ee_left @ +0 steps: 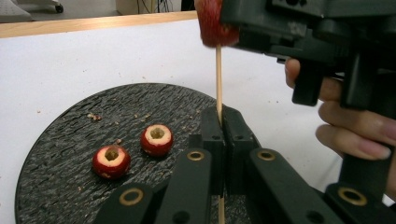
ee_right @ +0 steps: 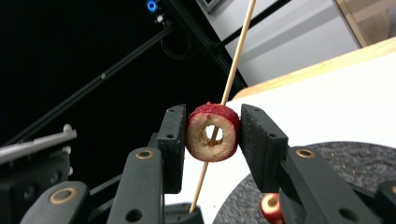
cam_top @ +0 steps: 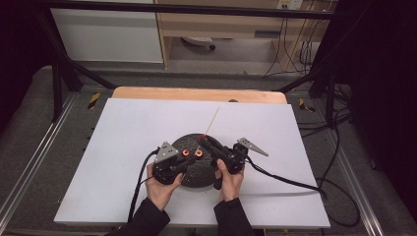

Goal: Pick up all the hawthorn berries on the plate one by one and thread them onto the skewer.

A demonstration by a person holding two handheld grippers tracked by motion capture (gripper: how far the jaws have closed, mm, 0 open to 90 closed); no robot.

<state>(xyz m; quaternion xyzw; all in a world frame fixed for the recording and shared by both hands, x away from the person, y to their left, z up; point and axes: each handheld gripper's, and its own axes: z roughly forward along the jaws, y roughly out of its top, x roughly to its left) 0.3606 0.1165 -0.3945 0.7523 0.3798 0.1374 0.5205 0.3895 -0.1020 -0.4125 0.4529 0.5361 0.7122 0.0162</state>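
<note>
Skewer (ee_left: 218, 77) work is going on over the round black slate plate (ee_left: 65, 140), which sits near the front middle of the white table (cam_top: 128, 128), with wide bare surface to its left, right and far side. The plate's near rim lies close to the person's hands, well in from the table edge. Above the plate, the right gripper (ee_right: 212, 133) has its jaws clenched on a cored red fruit ring (ee_right: 212, 132), with the thin wooden skewer running through the hole and slanting up and away past the plate's far rim. Below it, the left gripper (ee_left: 224, 123) pinches the skewer's lower part between jaws pressed tight together. Two more cored red fruits (ee_left: 111, 161) (ee_left: 157, 139) rest side by side on the plate, apart from both grippers, with crumbs scattered around them.
</note>
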